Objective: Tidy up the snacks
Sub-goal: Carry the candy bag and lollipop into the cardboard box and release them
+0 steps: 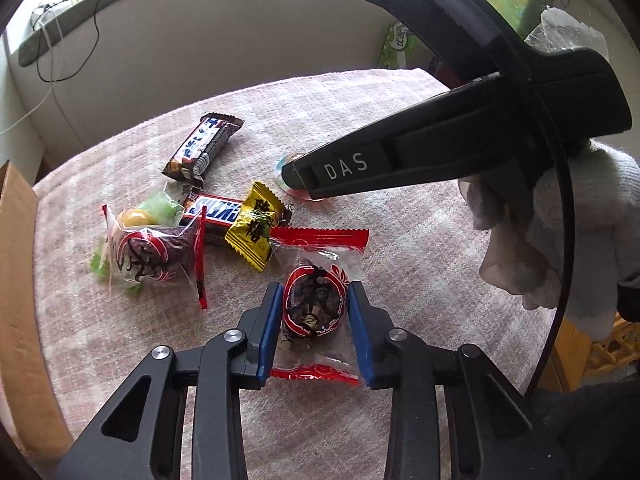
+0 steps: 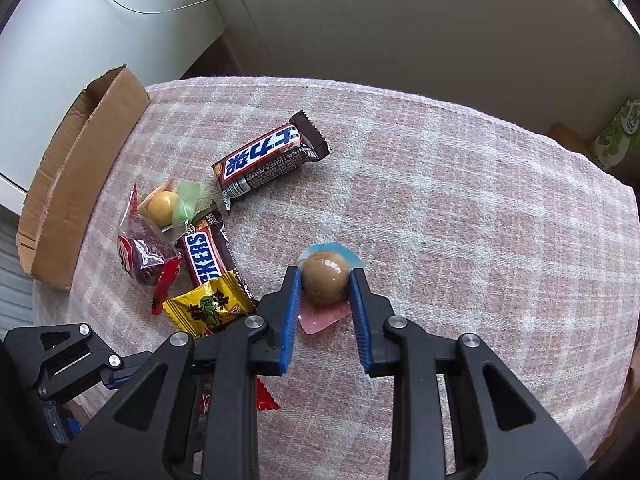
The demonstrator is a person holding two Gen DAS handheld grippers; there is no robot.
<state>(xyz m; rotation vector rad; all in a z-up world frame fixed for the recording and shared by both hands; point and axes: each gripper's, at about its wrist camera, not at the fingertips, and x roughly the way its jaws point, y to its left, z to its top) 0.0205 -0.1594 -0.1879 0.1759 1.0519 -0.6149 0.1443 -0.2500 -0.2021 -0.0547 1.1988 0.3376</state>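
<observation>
The left gripper pinches a clear red-edged plum candy packet; the right gripper clamps a round brown wrapped candy ball on the pink plaid bench.

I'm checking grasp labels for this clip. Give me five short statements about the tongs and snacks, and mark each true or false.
1. The left tongs straddle a red-edged plum packet. True.
2. The right tongs straddle a yellow packet. False: they flank a brown candy ball.
3. The cardboard box holds both Snickers bars. False: the bars lie on the cloth.
4. The yellow packet overlaps a Snickers bar. True.
5. Both hands are bare. False: the one hand in view, the right, is gloved.
</observation>
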